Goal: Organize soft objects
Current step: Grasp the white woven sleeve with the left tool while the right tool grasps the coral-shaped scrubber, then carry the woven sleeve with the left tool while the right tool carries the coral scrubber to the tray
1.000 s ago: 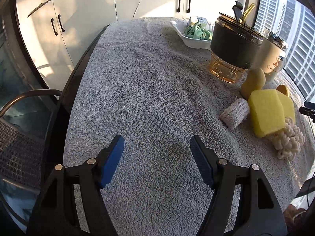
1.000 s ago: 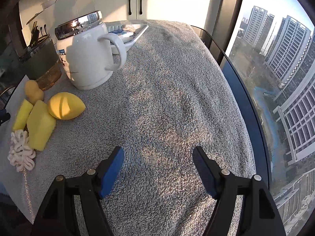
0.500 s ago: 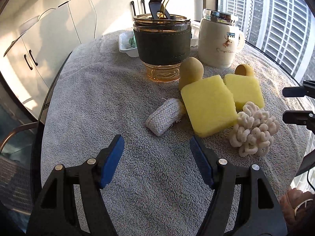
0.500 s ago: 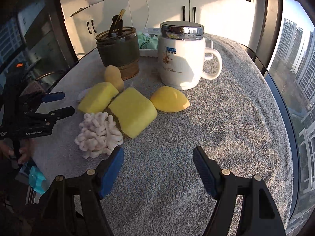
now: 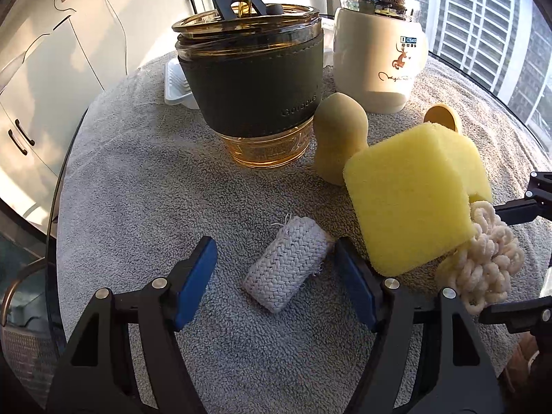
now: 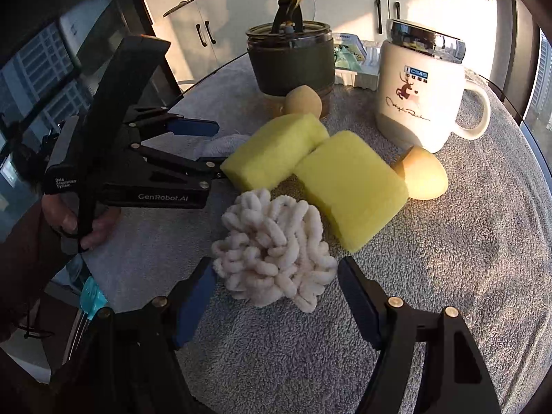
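Between your left gripper's (image 5: 276,269) spread fingers lies the white woven roll (image 5: 288,264), resting on the grey towel (image 5: 138,186) that covers the bench; neither blue pad touches it, though the right-hand pad sits just beside its end. Your left gripper is released and grips nothing. Just past that roll, the near yellow sponge (image 5: 410,203) leans up on its edge, with the tan egg-shaped sponge (image 5: 339,145) behind it, touching the amber glass cup (image 5: 252,79) in its dark sleeve.

Your right gripper (image 6: 276,296) is likewise spread wide, its fingers flanking the cream looped yarn bundle (image 6: 272,252) without pressing it. That bundle sits against the second yellow sponge (image 6: 352,186), which lies flat beside the first. A yellow teardrop sponge (image 6: 424,172) rests by the foot of the white mug (image 6: 421,93) with its metal lid. Toward the far edge of the bench, behind cup and mug, stands a white tray (image 5: 176,86). From the right wrist view you can see your left hand (image 6: 79,220) wrapped around the left gripper's handle.
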The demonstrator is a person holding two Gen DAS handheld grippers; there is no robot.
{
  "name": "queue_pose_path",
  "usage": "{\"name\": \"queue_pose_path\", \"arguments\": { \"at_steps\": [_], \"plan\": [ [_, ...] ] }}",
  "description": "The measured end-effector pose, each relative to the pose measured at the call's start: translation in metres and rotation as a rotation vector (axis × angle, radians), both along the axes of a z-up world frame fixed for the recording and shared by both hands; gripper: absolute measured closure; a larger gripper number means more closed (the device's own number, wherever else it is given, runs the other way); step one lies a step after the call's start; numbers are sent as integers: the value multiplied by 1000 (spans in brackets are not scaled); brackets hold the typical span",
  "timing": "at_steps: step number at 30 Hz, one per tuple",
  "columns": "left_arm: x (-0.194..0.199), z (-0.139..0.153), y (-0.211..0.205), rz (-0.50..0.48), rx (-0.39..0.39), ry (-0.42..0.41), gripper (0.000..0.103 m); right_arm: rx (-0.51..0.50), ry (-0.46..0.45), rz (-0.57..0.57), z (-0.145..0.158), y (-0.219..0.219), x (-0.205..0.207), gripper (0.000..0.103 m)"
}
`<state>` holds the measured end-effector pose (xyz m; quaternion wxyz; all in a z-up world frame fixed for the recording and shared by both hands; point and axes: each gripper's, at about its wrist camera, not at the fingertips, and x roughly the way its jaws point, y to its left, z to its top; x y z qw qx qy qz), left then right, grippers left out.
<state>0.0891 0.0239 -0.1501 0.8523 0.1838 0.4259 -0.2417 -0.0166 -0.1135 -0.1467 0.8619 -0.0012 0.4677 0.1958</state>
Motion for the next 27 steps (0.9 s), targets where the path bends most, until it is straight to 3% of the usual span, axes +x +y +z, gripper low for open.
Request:
{"name": "queue_pose_path", "arguments": {
  "at_steps": [3,6,7,8,9,10,15,27],
  "plan": [
    [6,-3,7,16,-59,19,27,36,26,-18,-6,1,9,30],
    [11,-5,14,21,-100,33,29,-4,7,-1,-6,8,12,51],
    [10,-5,15,19,-97,31,30,-20,4,6,-6,11,13,54],
    [8,-4,14,5,-98,26,39,-29,1,15,-7,13,14,55],
    [3,-2,12,-18,-101,21,56,-36,1,28,-7,16,13,60],
    [-2,-1,9,-39,-97,13,62,-46,-1,37,-7,19,13,62],
    [-32,-1,-4,-91,-20,-70,64,-64,-14,47,-2,26,9,67],
    [-63,12,22,16,-62,-50,64,4,-33,-33,32,-18,-21,67]
  ]
}}
